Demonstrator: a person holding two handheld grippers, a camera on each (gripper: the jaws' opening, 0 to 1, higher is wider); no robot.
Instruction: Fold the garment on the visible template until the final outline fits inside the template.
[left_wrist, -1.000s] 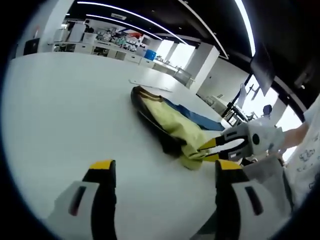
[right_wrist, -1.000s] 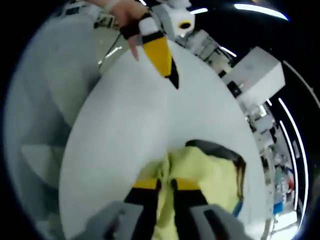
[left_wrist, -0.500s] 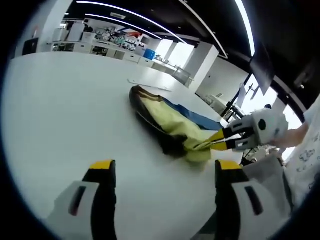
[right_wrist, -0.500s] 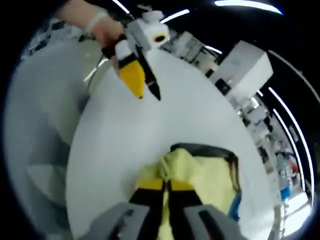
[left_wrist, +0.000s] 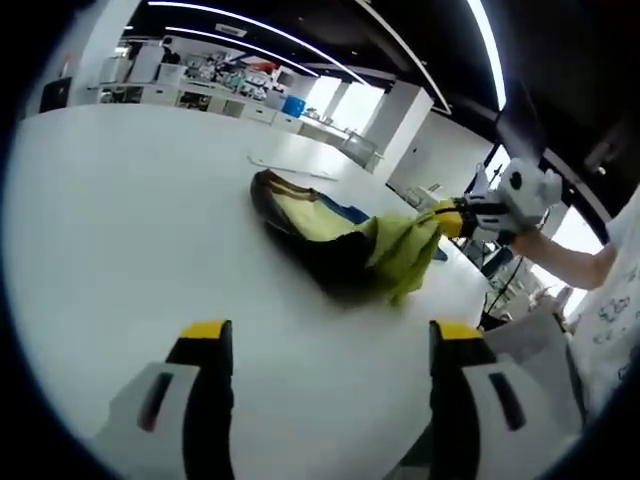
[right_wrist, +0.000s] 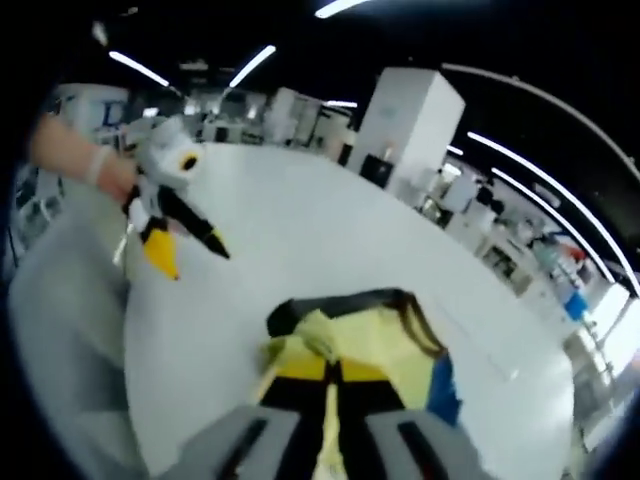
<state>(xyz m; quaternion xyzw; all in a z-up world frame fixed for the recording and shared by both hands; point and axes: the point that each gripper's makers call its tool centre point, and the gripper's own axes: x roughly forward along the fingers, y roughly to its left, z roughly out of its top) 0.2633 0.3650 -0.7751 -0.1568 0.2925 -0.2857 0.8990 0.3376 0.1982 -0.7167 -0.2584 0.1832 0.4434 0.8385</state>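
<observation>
The right gripper is clamped on a yellow edge of the garment, its two yellow-tipped jaws pressed together with cloth between them. In the left gripper view the same tool holds that edge up off the table, so the yellow fabric hangs from it in a loose fold over the darker part of the garment. The left gripper is released: its jaws stand well apart, hovering above bare table short of the cloth. From the right gripper view it appears off to the side, apart from the garment, jaws spread.

The garment lies in a bunched heap near the middle of the white table, yellow with a dark border, and a blue patch shows beneath it on the far side; whether that blue is the template or part of the garment cannot be told.

The step in hand looks like carrying the lifted edge across to make a fold. To do it well, the right gripper should keep its clamp firm and move low and level, so the cloth lays down flat rather than dropping in a wad. The free left gripper would help by pinning the dark edge, which looks liable to drag along. The fold line should land square, with nothing overhanging the outline.
</observation>
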